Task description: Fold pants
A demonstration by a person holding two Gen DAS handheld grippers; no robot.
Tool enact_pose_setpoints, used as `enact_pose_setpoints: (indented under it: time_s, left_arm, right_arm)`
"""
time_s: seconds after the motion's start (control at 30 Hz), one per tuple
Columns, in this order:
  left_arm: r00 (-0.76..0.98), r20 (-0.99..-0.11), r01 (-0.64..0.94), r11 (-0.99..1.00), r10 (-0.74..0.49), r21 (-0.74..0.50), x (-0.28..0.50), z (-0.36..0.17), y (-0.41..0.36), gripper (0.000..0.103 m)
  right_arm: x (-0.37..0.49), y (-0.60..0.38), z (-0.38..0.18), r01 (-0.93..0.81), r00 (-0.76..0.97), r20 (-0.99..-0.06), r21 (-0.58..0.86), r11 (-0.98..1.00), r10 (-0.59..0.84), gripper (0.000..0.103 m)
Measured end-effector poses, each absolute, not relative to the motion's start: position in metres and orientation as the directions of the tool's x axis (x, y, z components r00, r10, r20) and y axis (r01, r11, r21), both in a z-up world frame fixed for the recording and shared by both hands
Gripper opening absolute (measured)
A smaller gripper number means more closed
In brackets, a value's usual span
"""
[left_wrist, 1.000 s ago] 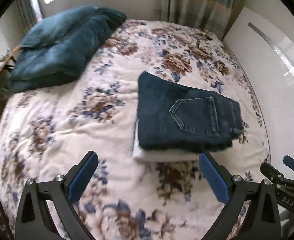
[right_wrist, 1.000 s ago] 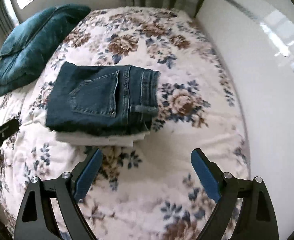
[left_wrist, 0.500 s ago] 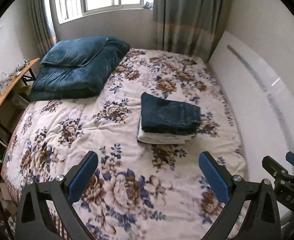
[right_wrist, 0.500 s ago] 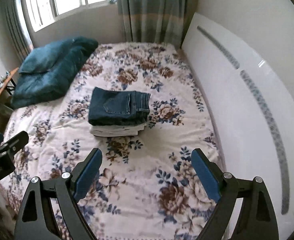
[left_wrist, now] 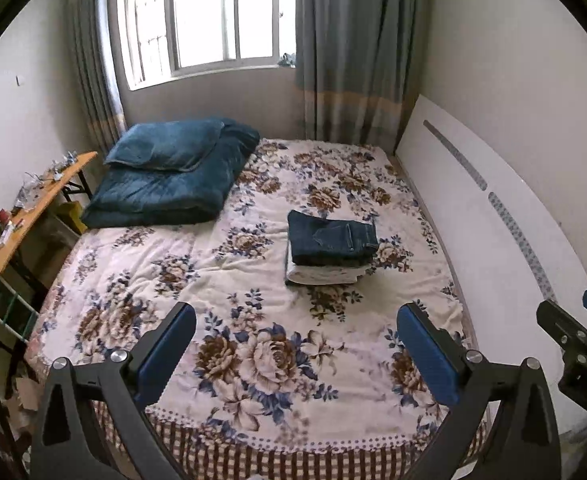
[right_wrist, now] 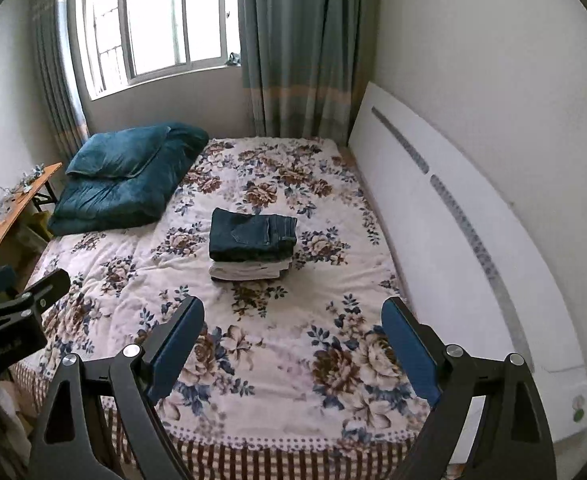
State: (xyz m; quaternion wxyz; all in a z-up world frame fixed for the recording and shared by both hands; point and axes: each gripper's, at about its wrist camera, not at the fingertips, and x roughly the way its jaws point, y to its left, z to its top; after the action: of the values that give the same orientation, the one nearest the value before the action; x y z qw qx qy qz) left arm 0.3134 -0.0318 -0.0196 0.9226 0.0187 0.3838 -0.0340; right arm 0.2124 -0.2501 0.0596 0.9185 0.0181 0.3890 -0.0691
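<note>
orange side table (left_wrist: 33, 204) far left, cluttered. then teal quilt (left_wrist: 165, 184) piled at the bed's window end. folded jeans (left_wrist: 331, 238) mid-bed, stacked on a folded white garment (left_wrist: 321, 274) on the floral blanket (left_wrist: 253, 360). left gripper (left_wrist: 297, 348) spread wide, holding nothing. same for right gripper (right_wrist: 293, 340), well short of the stack. white headboard (right_wrist: 453, 240) along the right.

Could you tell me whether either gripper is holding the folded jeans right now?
No, the folded jeans lie on the bed, with both grippers open and empty.
</note>
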Motion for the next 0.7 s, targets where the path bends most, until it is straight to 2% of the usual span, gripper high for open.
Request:
enact_pose_setpoints:
  time_s: [0.2, 0.43, 0.7]
  left_arm:
    - [0.717, -0.697, 0.083, 0.995, -0.022, 0.054, 0.267, 0.002, -0.026, 0.103]
    - [0.743, -0.669, 0.046, 0.997, 0.009, 0.063, 0.235, 0.023, -0.024, 0.103]
    - [0.733, -0.679, 0.015, 0.999, 0.022, 0.048, 0.226, 0.024, -0.027, 0.103]
  right_arm:
    - [0.156, -0.230, 0.094, 0.115, 0.716, -0.693, 0.005, 0.993, -0.079, 0.095]
    - [0.140, -0.225, 0.111, 0.051, 0.718, -0.695, 0.004, 0.999, -0.034, 0.095]
    - [0.138, -0.235, 0.116, 0.017, 0.713, -0.701, 0.021, 1.000, 0.002, 0.095]
